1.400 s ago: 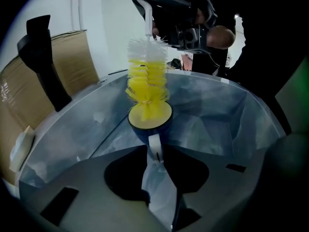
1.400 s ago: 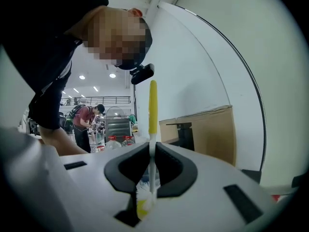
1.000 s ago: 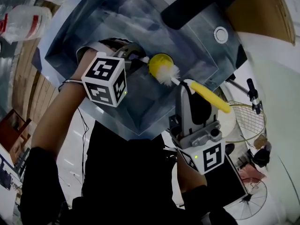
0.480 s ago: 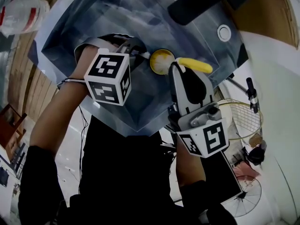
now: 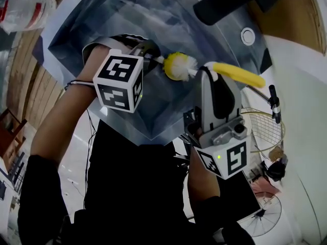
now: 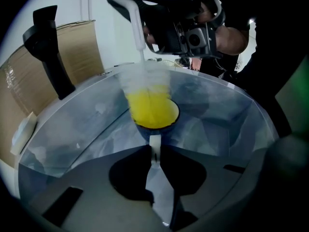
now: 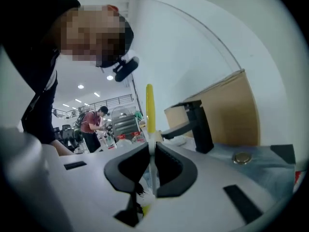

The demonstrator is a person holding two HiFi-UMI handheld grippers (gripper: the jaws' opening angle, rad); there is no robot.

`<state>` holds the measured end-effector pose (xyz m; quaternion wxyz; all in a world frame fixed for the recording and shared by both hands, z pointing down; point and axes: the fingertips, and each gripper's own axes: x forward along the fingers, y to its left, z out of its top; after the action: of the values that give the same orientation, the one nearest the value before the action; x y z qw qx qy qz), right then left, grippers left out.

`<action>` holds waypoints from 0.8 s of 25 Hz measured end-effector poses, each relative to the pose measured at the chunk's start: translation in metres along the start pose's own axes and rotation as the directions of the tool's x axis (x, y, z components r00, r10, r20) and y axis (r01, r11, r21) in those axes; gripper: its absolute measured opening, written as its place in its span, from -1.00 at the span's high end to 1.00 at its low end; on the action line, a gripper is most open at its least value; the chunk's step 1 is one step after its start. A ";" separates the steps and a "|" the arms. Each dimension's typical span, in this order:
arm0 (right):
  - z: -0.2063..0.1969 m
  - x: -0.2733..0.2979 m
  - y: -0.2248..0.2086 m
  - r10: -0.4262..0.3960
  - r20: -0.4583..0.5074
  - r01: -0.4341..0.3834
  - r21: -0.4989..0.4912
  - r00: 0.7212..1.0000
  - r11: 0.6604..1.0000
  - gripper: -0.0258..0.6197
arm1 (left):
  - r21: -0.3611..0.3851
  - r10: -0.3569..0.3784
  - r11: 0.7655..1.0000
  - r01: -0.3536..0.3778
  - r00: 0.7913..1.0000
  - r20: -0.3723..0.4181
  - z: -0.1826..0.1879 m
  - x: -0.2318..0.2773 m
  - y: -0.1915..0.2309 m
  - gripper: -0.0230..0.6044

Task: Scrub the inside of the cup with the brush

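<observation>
No legible text, label, brand or number anywhere, only wordless black-and-white square patterns on the left marker cube (image 5: 118,81) and the right marker cube (image 5: 225,160).

At frame centre the left tongs (image 6: 154,148) pinch the white handle of a yellow-lined cup (image 6: 164,116). A brush (image 6: 138,37) reaches down from the top to its mouth, bristles blurred, over the sink (image 6: 231,124).

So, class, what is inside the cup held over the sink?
The brush has its white bristle head pushed into the cup, against the yellow inner wall. The bristles cover the bottom of the cup, so any water or dirt down there cannot be seen.
</observation>
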<state>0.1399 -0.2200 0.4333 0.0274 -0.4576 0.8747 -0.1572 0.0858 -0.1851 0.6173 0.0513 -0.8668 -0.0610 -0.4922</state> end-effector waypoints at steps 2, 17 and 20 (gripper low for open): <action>-0.018 0.006 0.000 0.001 -0.065 0.000 0.017 0.998 1.000 0.76 | -0.002 0.004 1.000 -0.004 1.000 0.000 0.000 -0.001 0.000 0.70; 0.028 -0.009 -0.009 -0.024 0.008 0.025 -0.214 1.000 0.977 0.77 | 0.020 -0.002 1.000 0.002 1.000 -0.008 -0.001 -0.002 -0.003 0.70; 0.030 -0.008 -0.002 0.002 0.013 0.002 -0.274 1.000 0.962 0.77 | 0.025 0.003 1.000 -0.003 1.000 -0.012 -0.001 -0.002 -0.002 0.70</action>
<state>0.1520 -0.2221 0.4052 -0.0305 -0.4578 0.8880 -0.0314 0.0836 -0.1833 0.6165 0.0630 -0.8632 -0.0656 -0.4967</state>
